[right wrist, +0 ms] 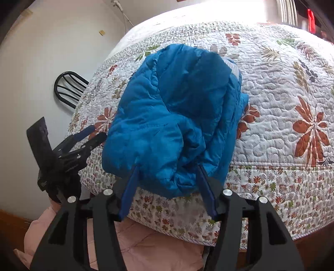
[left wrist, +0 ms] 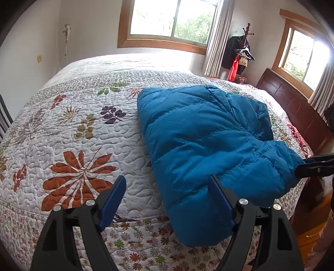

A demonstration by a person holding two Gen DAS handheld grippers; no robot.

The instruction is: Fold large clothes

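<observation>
a: where is the jacket?

b: the blue padded jacket lies folded in a bundle on the bed, at the near edge of the flowered quilt, and its lower end hangs over that edge.

a: and the left claw?

b: its two fingers stand wide apart. one finger is over the quilt beside the jacket, the other is at the jacket's near left corner. nothing is clamped between them.

a: the right claw?

b: in the right wrist view its fingers are spread, one on each side of the jacket's bunched near end. the blue cloth sits between them, against the tips, but i cannot tell if they press on it. in the left wrist view the same claw shows as a black tip at the jacket's right corner.

a: anything else near the jacket?

b: behind it there is a dark wooden headboard. farther back from the jacket there is a coat stand with dark clothes on it, next to a window with a curtain. past the jacket's left side, a black chair stands by the bed.
</observation>
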